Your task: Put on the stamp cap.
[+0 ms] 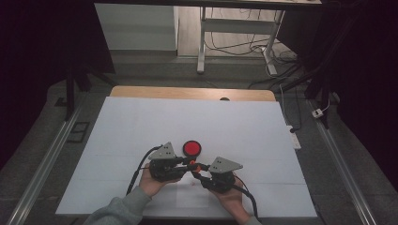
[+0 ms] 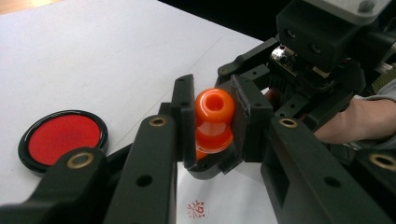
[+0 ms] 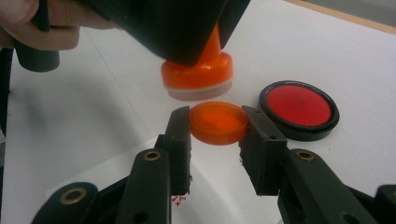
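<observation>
An orange stamp hangs just above the white sheet, its round knob clamped between the jaws of my left gripper. From the right gripper view its base faces down, directly over an orange cap. My right gripper is shut on that cap from both sides, a small gap below the stamp. In the high view the two grippers meet tip to tip near the table's front middle, with the stamp between them.
A round red ink pad in a black case lies just beyond the grippers, also seen as the ink pad. A small paper slip with a red stamped mark lies under the hands. The white sheet covers the table.
</observation>
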{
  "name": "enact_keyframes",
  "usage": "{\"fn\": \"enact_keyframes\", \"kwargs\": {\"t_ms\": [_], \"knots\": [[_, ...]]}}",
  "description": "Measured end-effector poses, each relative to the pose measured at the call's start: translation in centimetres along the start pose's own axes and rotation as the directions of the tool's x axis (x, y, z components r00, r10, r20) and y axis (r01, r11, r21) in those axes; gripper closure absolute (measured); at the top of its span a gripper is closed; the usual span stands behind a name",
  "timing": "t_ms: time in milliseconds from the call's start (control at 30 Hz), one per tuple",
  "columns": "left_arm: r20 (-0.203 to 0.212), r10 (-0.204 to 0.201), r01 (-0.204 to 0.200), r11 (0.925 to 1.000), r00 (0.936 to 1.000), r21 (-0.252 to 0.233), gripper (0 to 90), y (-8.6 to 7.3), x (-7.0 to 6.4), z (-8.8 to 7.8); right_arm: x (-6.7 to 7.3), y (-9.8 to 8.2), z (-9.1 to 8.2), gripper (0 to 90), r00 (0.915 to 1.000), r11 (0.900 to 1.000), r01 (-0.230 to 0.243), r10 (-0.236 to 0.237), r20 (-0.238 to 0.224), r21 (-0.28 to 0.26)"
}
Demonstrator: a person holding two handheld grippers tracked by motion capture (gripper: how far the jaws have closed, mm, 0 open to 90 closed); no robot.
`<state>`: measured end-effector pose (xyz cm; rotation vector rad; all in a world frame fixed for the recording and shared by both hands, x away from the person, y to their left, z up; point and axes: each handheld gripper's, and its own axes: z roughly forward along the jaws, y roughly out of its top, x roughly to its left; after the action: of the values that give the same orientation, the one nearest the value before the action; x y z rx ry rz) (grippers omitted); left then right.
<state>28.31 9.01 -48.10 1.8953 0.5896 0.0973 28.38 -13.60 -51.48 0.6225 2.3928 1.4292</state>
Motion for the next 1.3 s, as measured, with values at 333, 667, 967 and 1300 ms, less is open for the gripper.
{"fn": "enact_keyframes", "kwargs": {"t_ms": [333, 667, 967, 1300], "knots": [[0.006, -0.006, 0.006, 1.0000, 1.0000, 0.006, 72.5, -0.18, 0.06, 0.31, 0.05, 0.07, -0.12, 64.2, 1.0000, 1.000, -0.005, 0.005, 0.001, -0.014], [-0.003, -0.006, 0.006, 0.9999, 1.0000, 0.008, 72.5, -0.35, 0.20, 0.52, 0.08, 0.08, -0.18, 64.1, 1.0000, 1.000, -0.003, 0.003, 0.002, -0.019], [-0.013, -0.002, 0.002, 1.0000, 0.9999, 0.009, 72.5, -0.44, 0.29, 0.62, 0.16, 0.03, -0.08, 64.1, 1.0000, 1.000, -0.004, 0.004, -0.008, -0.020], [-0.021, 0.002, -0.002, 0.9999, 0.9998, 0.015, 72.5, -0.58, 0.33, 0.84, 0.15, -0.01, -0.03, 64.1, 0.9998, 1.000, -0.007, 0.006, -0.016, -0.025]]}}
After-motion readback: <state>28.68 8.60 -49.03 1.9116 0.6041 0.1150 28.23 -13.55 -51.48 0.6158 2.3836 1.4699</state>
